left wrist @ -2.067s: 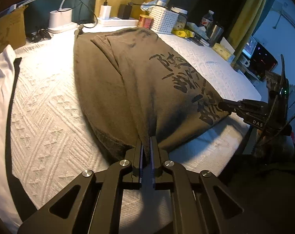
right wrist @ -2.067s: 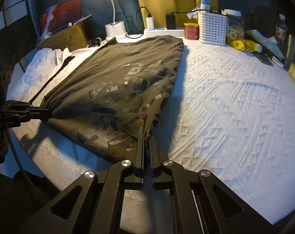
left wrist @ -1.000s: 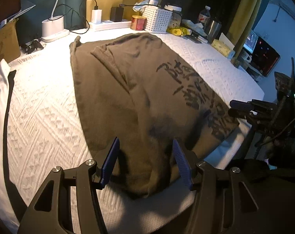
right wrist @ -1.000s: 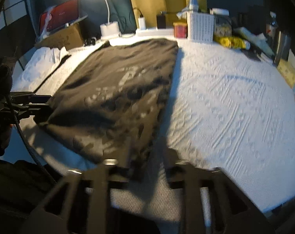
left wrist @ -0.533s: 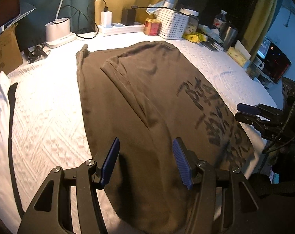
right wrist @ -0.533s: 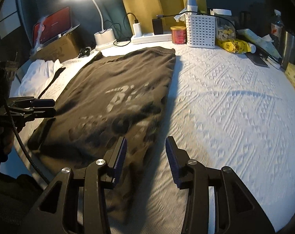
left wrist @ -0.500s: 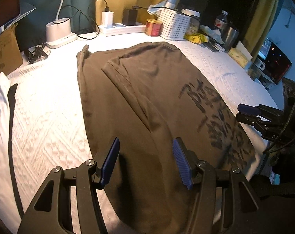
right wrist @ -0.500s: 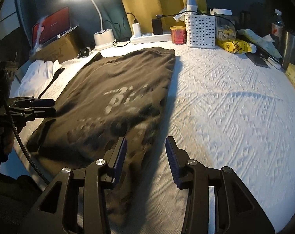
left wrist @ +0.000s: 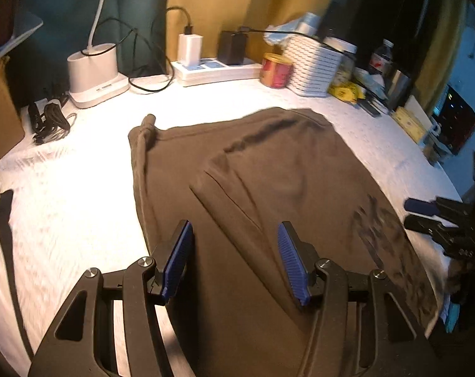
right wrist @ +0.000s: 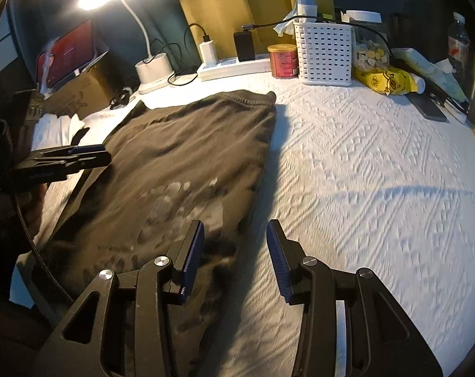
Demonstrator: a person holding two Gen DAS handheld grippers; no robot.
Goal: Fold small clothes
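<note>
A: Both grippers let go of the shirt's near hem since two seconds back and slid toward the far side. Left gripper [left wrist: 234, 259] now hangs over the shirt [left wrist: 268, 188], fingers spread, nothing between them.

B: Right gripper [right wrist: 234, 251]?

A: Same, fingers spread, empty, over the shirt's right edge. Left finger above cloth, right finger above the bedspread [right wrist: 378, 188].

B: Where's the shirt?

A: Flat on the bedspread, left of middle in the right view, collar end far, near the power strip [left wrist: 215, 69]. A sleeve looks folded in on top, so it's a long strip.

B: Why open and hovering?

A: Probably heading for a fresh grip farther up, one per side, to fold it crosswise. Blurry, so contact with the cloth is hard to tell.
</note>
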